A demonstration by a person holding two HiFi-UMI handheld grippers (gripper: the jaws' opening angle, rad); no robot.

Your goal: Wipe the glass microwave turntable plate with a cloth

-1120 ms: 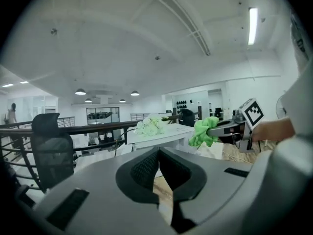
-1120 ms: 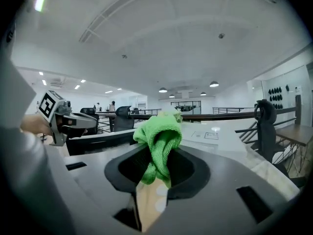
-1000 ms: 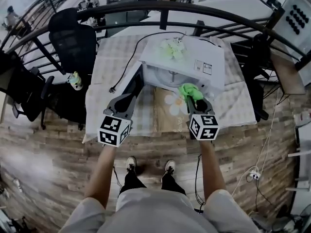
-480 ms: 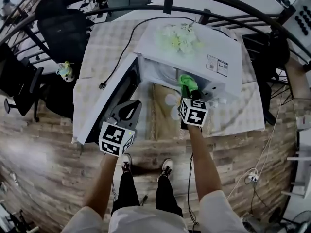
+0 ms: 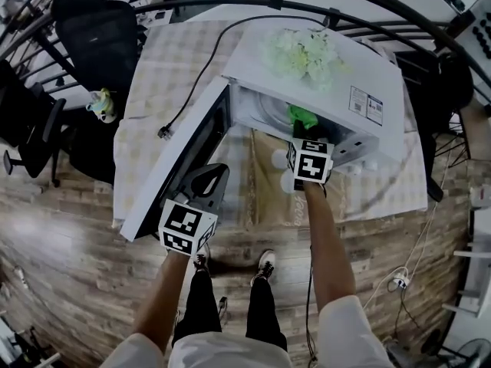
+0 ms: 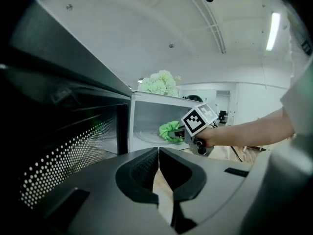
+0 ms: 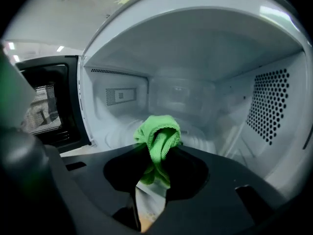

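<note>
The head view hides most of the job from me. The microwave point(image 5: 330, 75) roof covers the cavity, and only a tuft of the green cloth point(image 5: 303, 116) shows at its mouth. I can find the glass turntable plate point(image 7: 117, 133) only in the right gripper view. It is a pale ringed disc on the cavity floor, faint against the white walls, and the gripper body cuts off its near edge.

The right gripper point(image 7: 155, 170) is clamped tight on the cloth, with a folded bunch standing out past the tips above the plate. I cannot tell whether cloth and glass touch.

The left gripper point(image 6: 159, 168) has its jaws pressed together with nothing between them. It sits on the near side, just beside the open door point(image 5: 173, 171) and well left of the right gripper.

By count I see:
- one microwave, with one door swung out to the left
- one cloth and one plate
- two grippers
- one bunch of pale flowers point(image 5: 303, 52) on the microwave top
- one black power cord point(image 5: 201, 83) trailing across the checked table point(image 5: 173, 60)
</note>
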